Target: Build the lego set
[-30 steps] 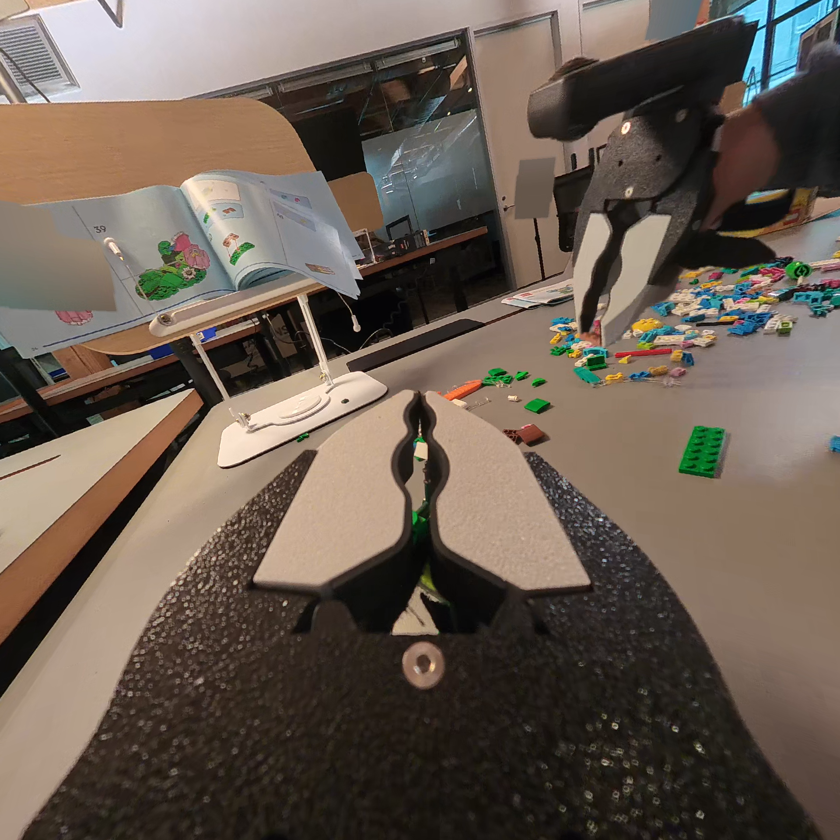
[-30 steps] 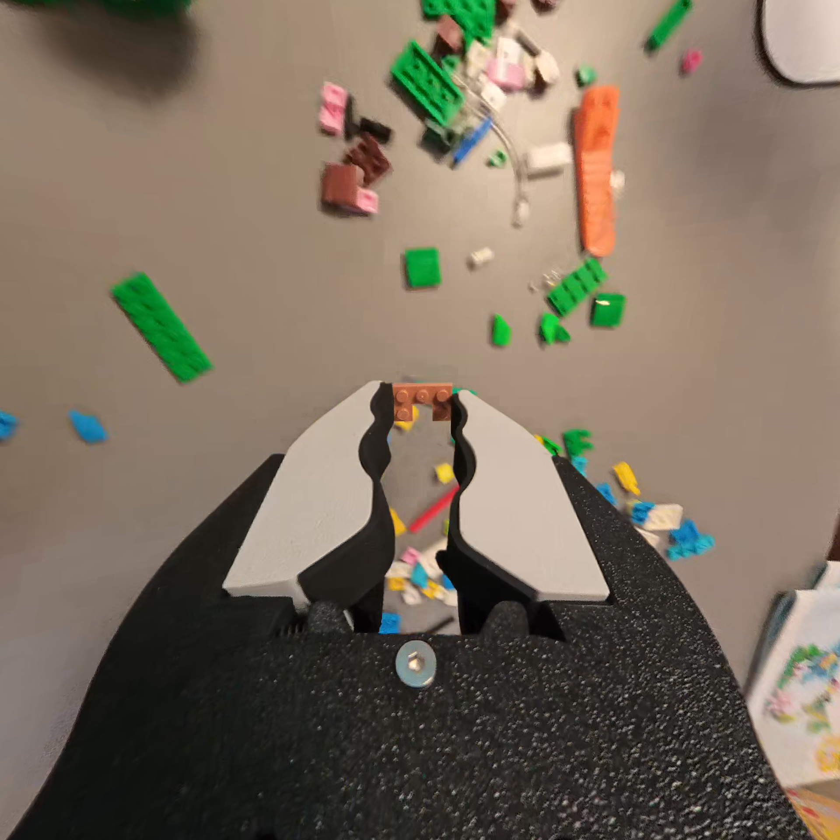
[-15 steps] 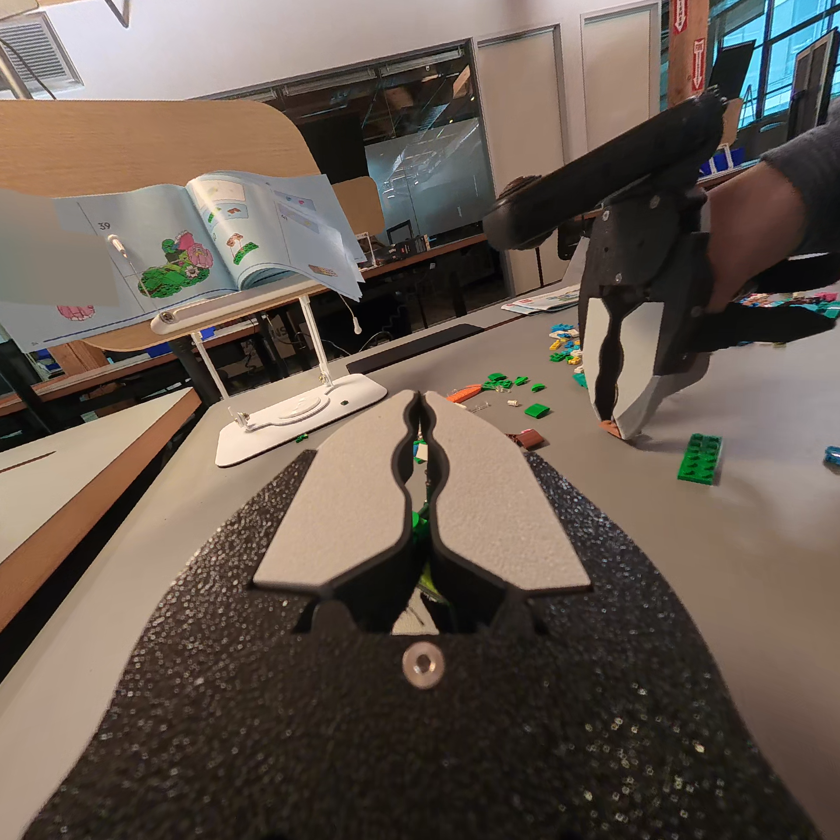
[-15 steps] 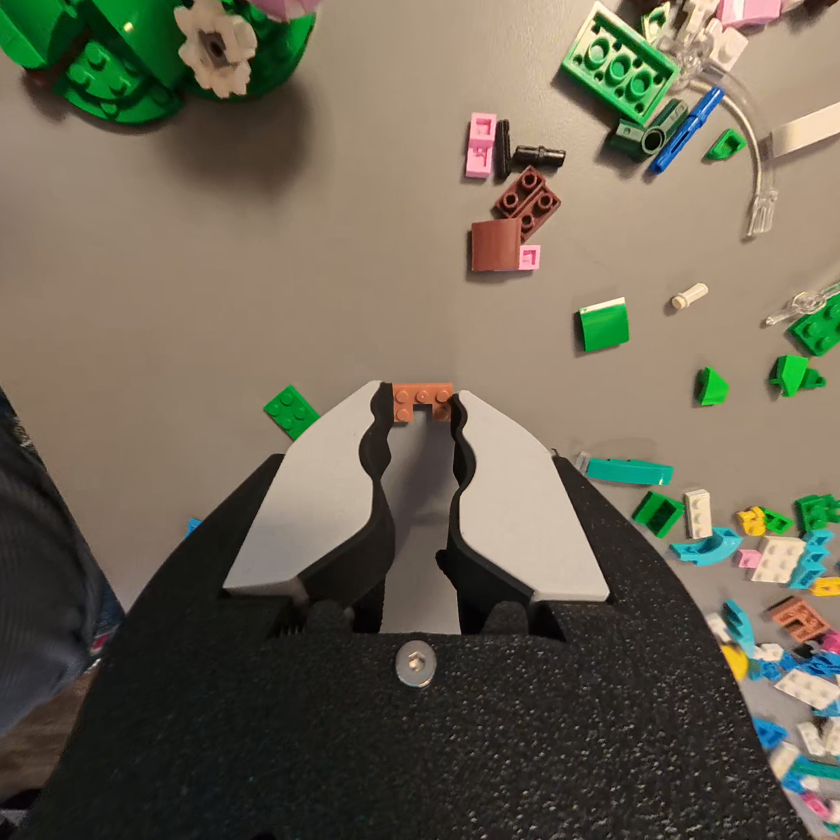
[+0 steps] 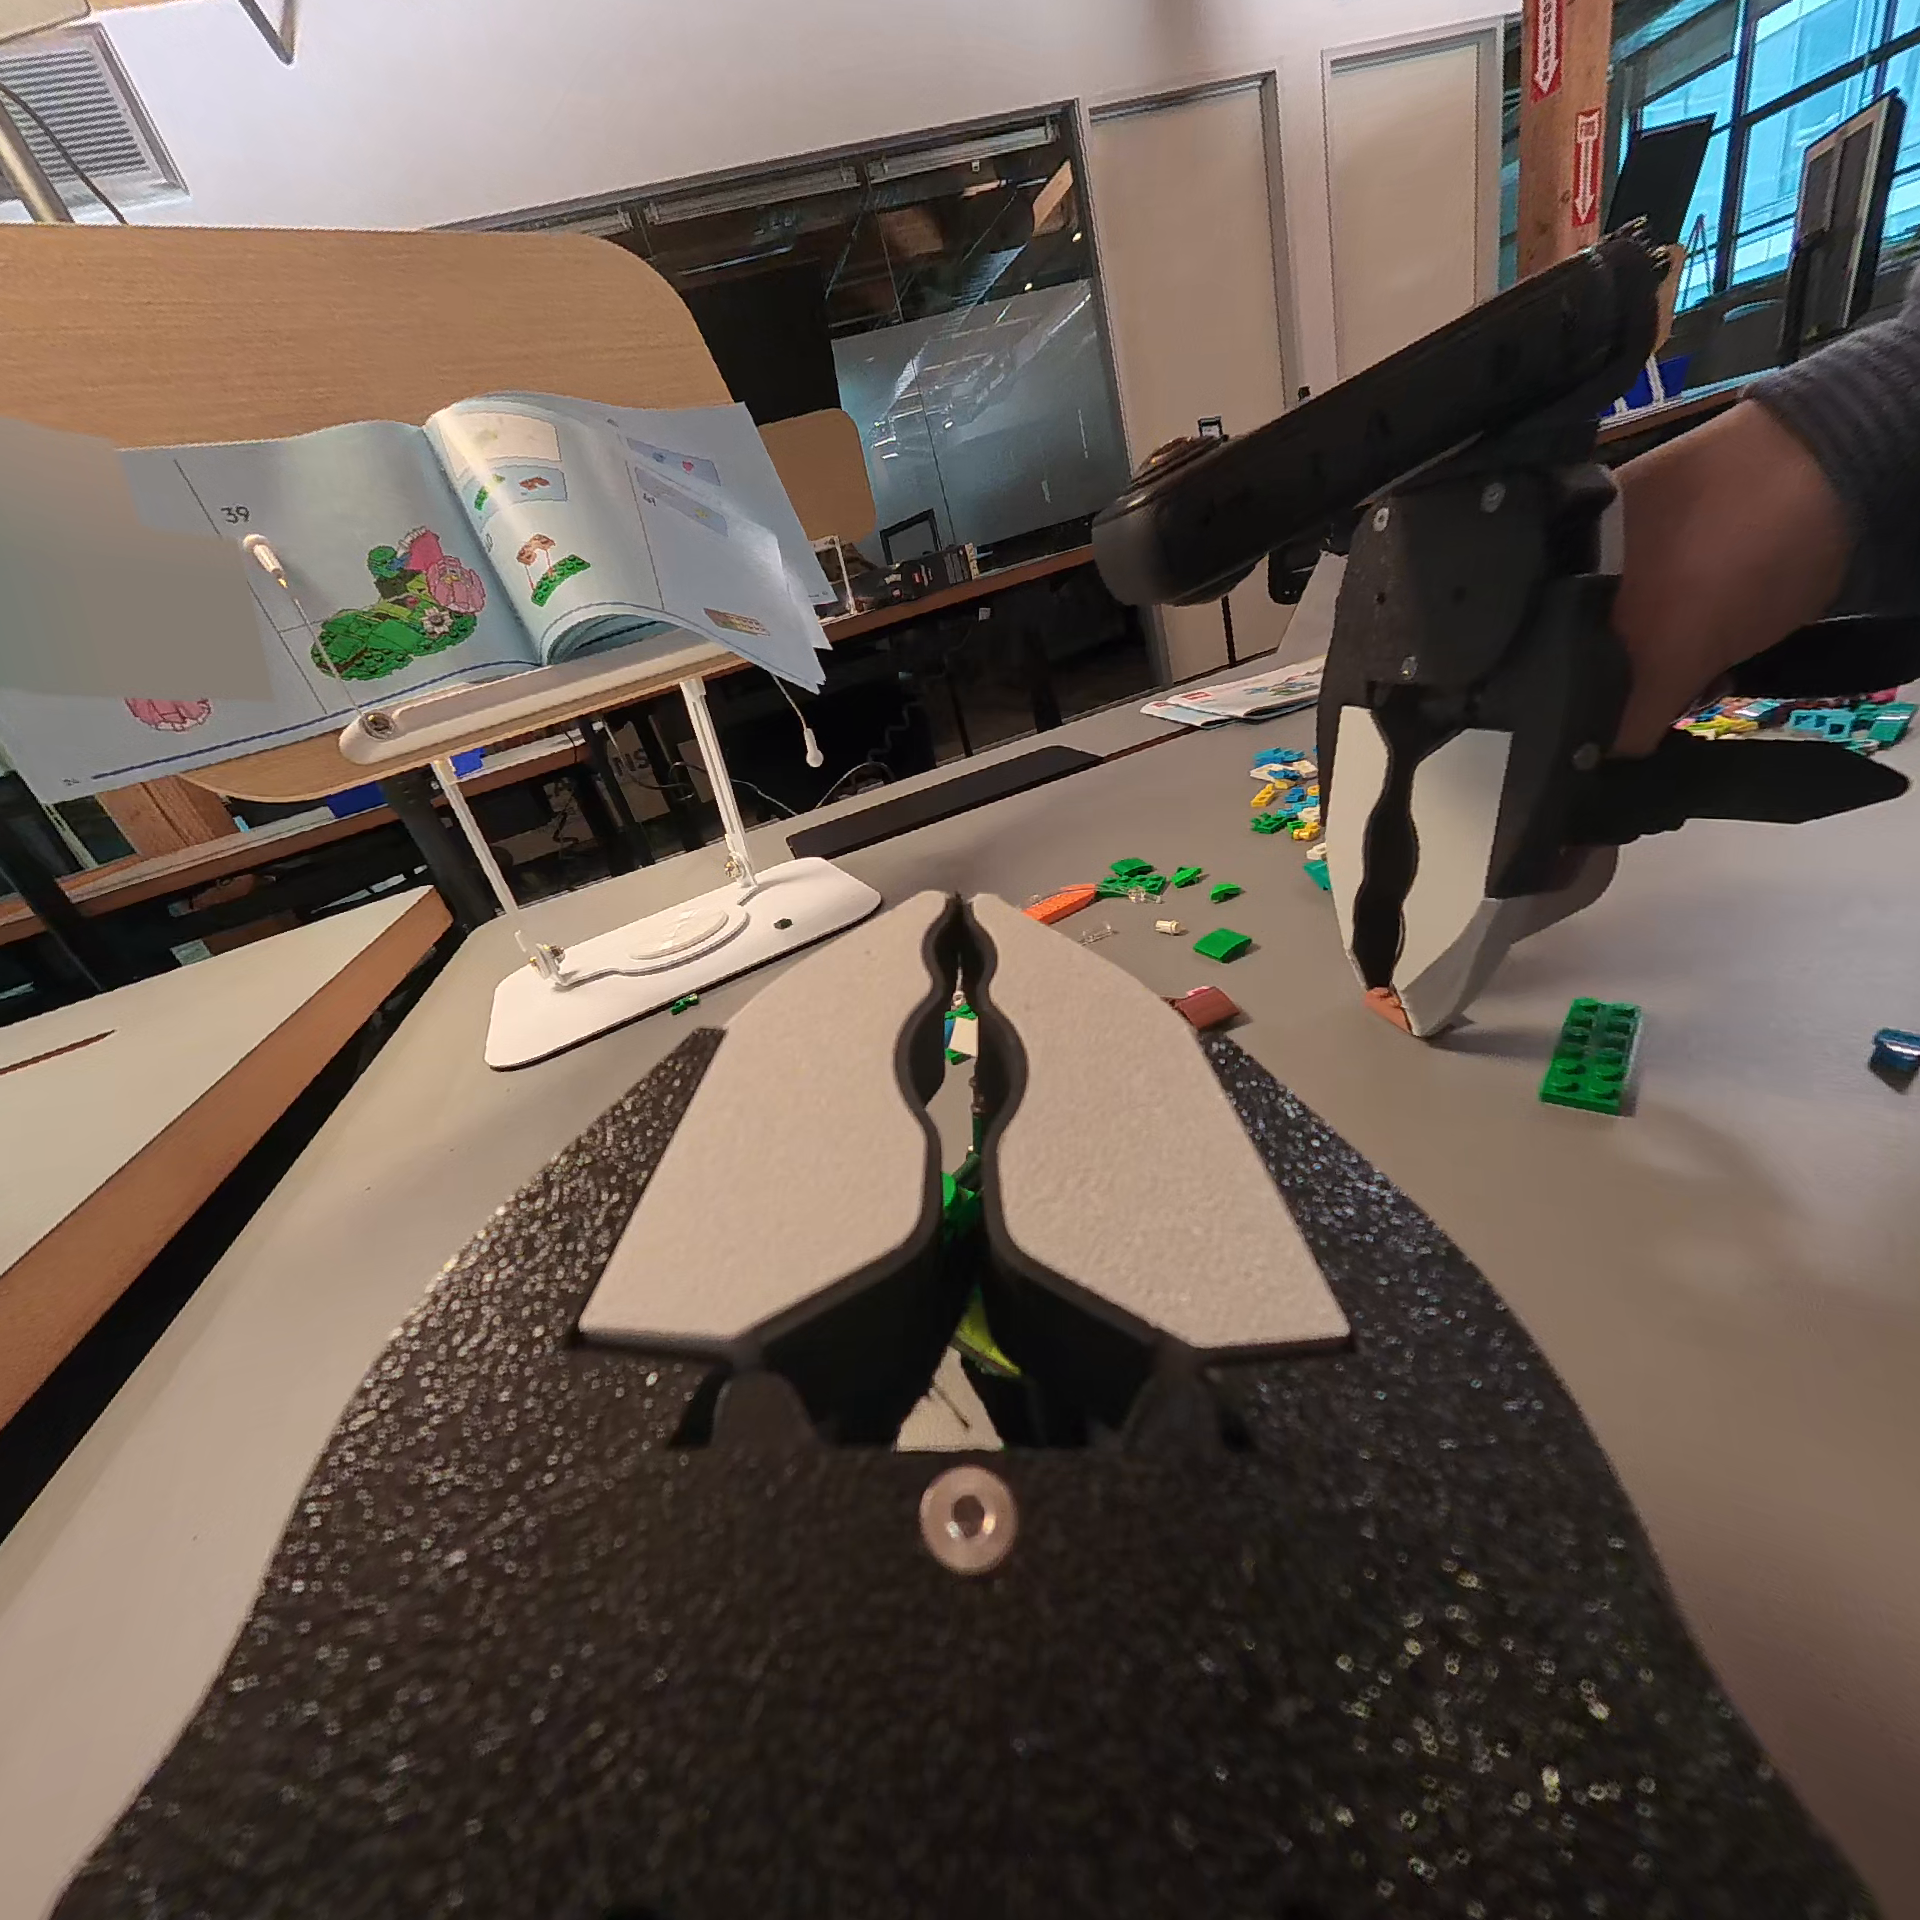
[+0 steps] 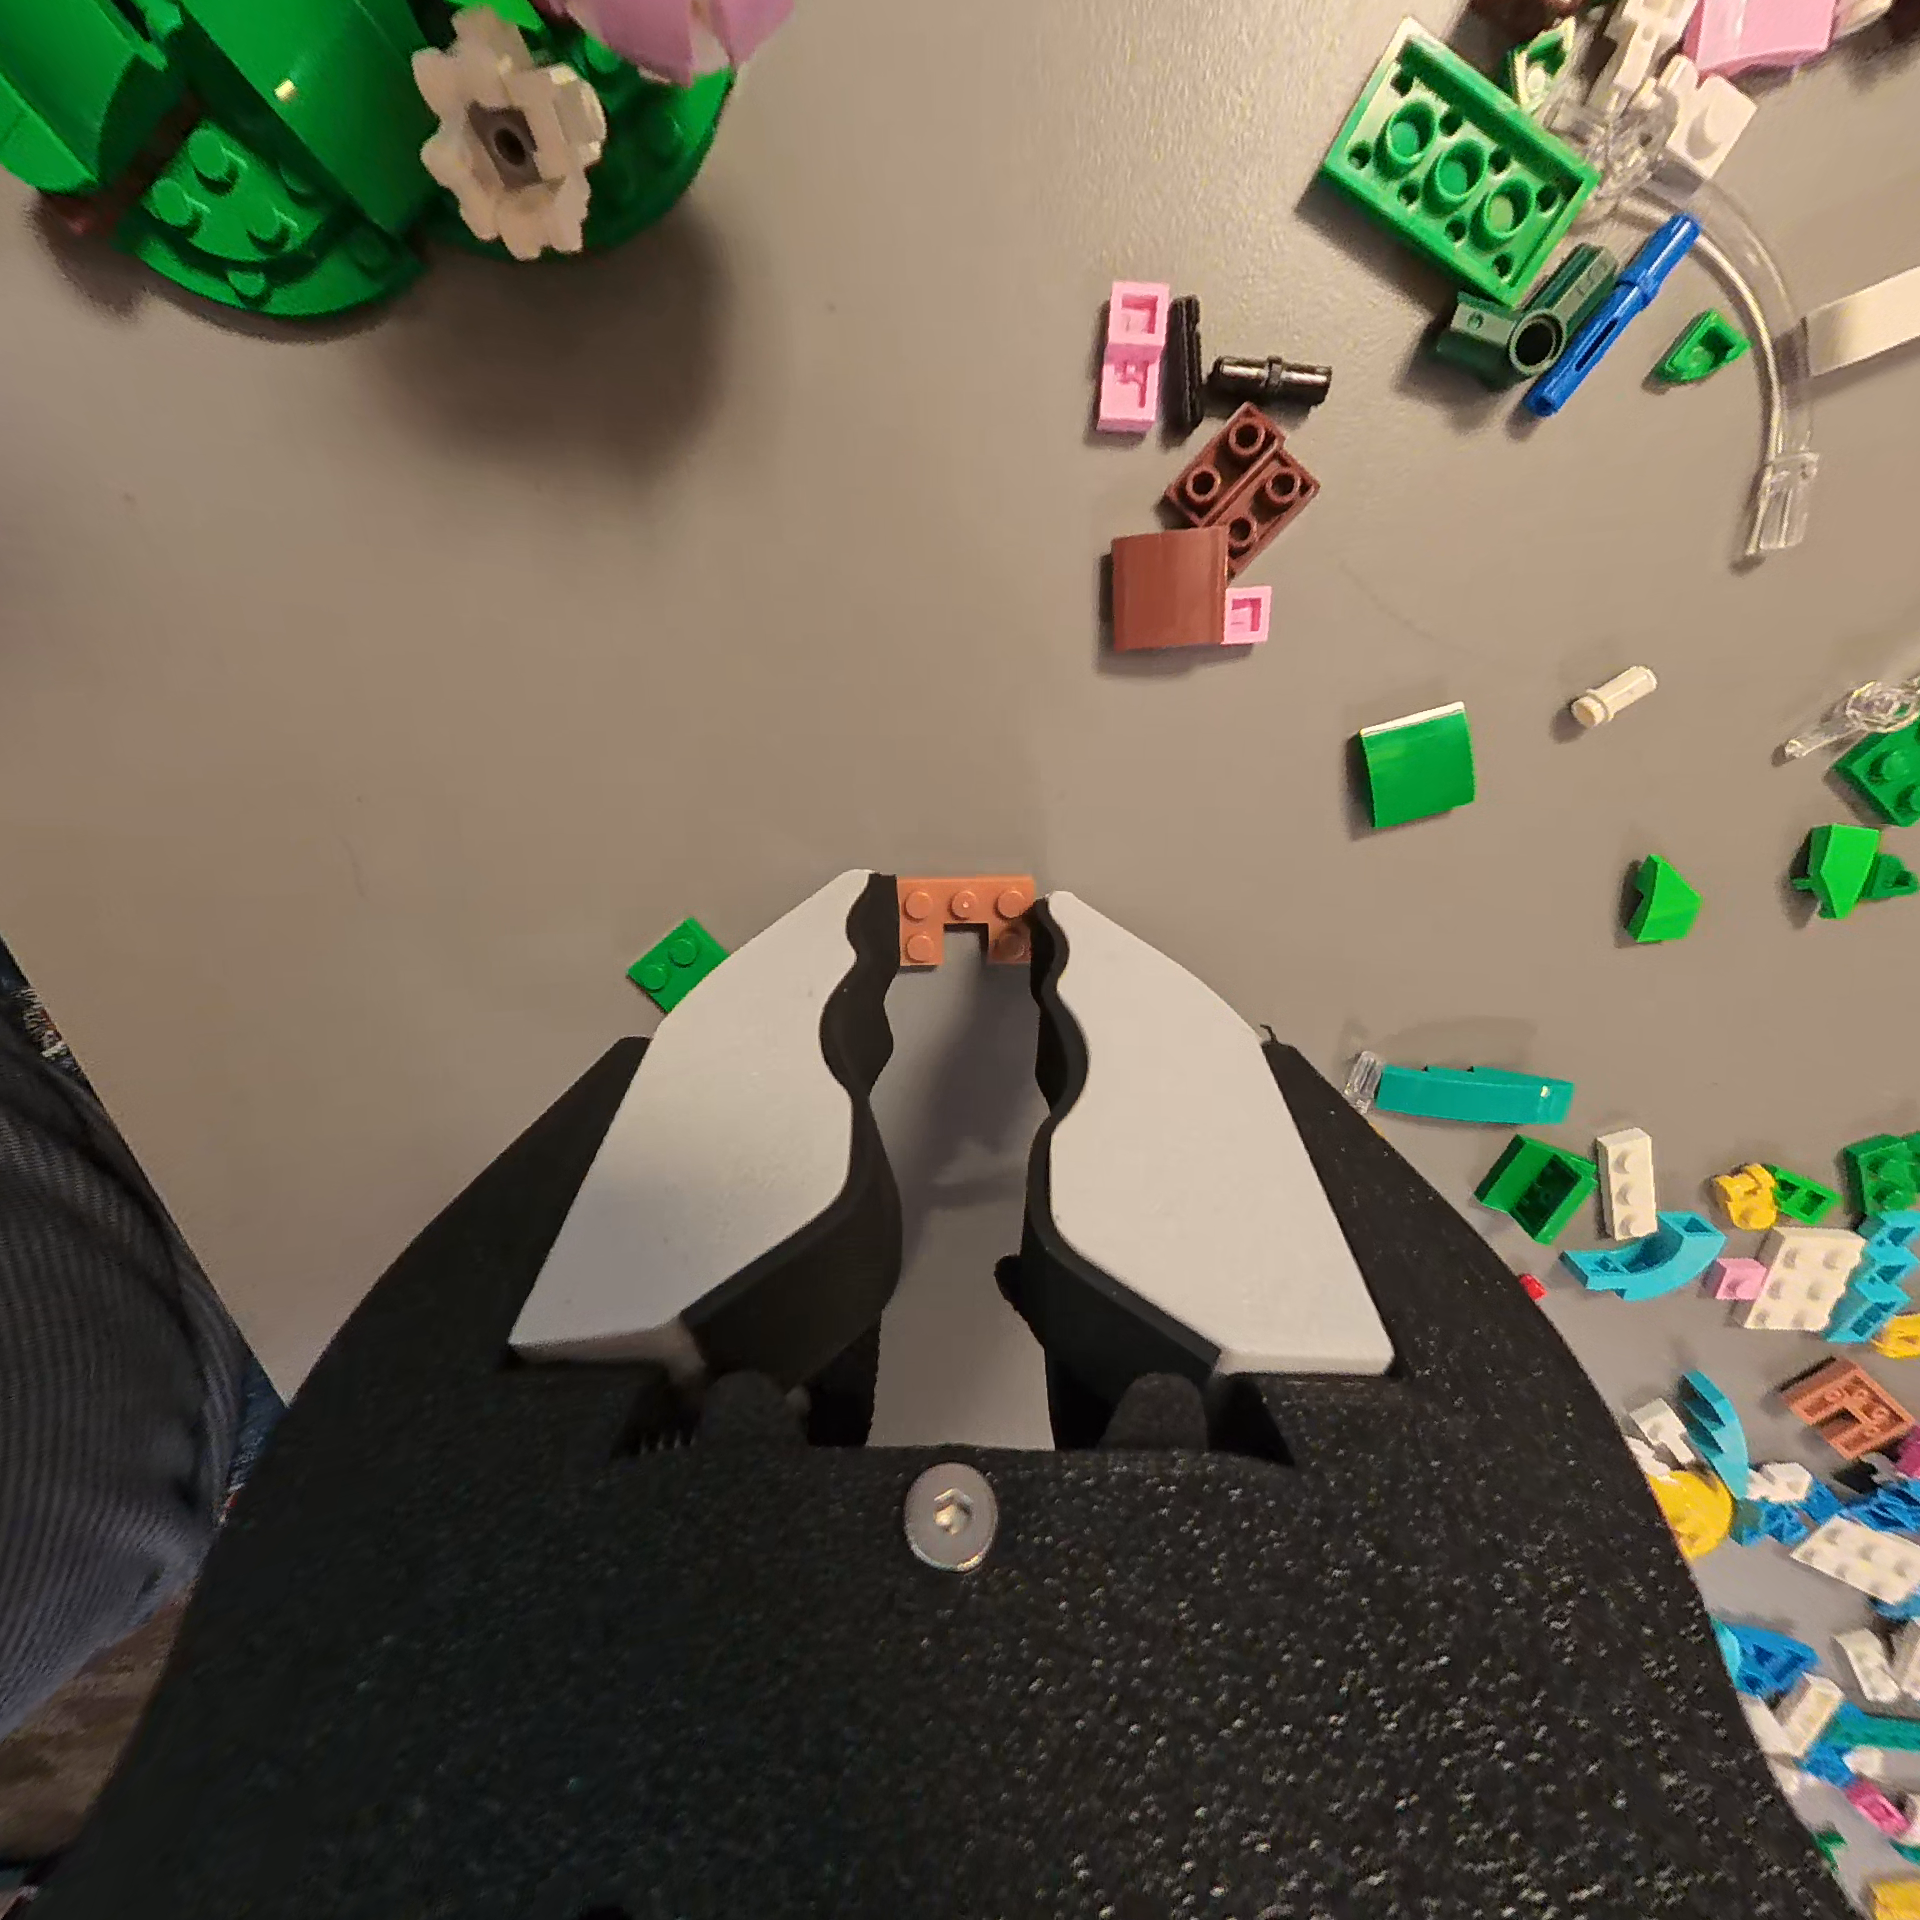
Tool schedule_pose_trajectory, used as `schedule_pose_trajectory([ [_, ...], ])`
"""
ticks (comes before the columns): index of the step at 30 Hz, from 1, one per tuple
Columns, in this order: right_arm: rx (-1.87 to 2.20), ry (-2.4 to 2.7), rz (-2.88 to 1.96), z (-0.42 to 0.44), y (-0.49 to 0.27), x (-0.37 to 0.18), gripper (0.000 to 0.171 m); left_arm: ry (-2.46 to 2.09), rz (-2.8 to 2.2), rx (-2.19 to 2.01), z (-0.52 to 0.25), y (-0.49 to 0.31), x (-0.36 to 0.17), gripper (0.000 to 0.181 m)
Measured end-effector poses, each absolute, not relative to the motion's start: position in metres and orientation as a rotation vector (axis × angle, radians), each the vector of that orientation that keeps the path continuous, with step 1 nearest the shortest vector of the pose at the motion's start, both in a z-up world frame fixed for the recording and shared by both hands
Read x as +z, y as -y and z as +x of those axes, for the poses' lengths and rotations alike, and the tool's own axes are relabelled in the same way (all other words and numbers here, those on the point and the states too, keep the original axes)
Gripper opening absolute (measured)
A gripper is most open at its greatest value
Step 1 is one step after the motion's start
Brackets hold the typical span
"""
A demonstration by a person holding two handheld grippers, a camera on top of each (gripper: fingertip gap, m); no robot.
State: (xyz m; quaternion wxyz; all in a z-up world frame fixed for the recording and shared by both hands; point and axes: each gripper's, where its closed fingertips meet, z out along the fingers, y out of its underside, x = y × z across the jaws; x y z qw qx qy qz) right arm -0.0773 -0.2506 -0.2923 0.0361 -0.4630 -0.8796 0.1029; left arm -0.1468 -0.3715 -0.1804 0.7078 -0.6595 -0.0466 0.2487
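Right gripper (image 6: pixel 964 920): tilted steeply down over the grey table (image 6: pixel 520 675), tips at or just above the surface; a bare hand (image 5: pixel 1725 582) with a grey sleeve grips its handle.
Right grip: fingers nearly closed, pinching a small orange-brown notched plate (image 6: pixel 964 920) across their tips, studs facing the camera.
Left gripper (image 5: pixel 964 914): held low and nearly level above the table, pointing towards the far edge.
Left grip: fingers almost together; green model parts (image 5: pixel 961 1205) show through the slit, though whether they are clamped I cannot tell.
Green flower model (image 6: pixel 312 156): at the far left in the right wrist view, rounded green pieces with a white flower on top.
Near the plate: a small green plate (image 6: pixel 675 961) lies just left of the right fingers.
Loose bricks: brown (image 6: pixel 1242 494), pink, green and blue pieces scattered to the right.
Instruction booklet (image 5: pixel 447 561): open on a white stand (image 5: pixel 675 956) at the far left of the table.
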Motion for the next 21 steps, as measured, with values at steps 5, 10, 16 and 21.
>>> schedule_pose_trajectory([
  [5,0.299,2.694,-1.419,-0.0780,0.2506,-0.2935,0.024,0.099,-1.468,0.551,-0.1462,0.3707,-0.1808,0.000],
  [10,0.350,2.685,-1.426,-0.0786,0.2532,-0.2917,0.029,0.097,-1.470,0.550,-0.1461,0.3704,-0.1810,0.000],
  [16,0.411,2.667,-1.440,-0.0763,0.2520,-0.2887,0.036,0.090,-1.478,0.553,-0.1455,0.3692,-0.1820,0.000],
  [21,0.474,2.633,-1.452,-0.0738,0.2471,-0.2840,0.036,0.084,-1.483,0.557,-0.1450,0.3683,-0.1827,0.000],
])
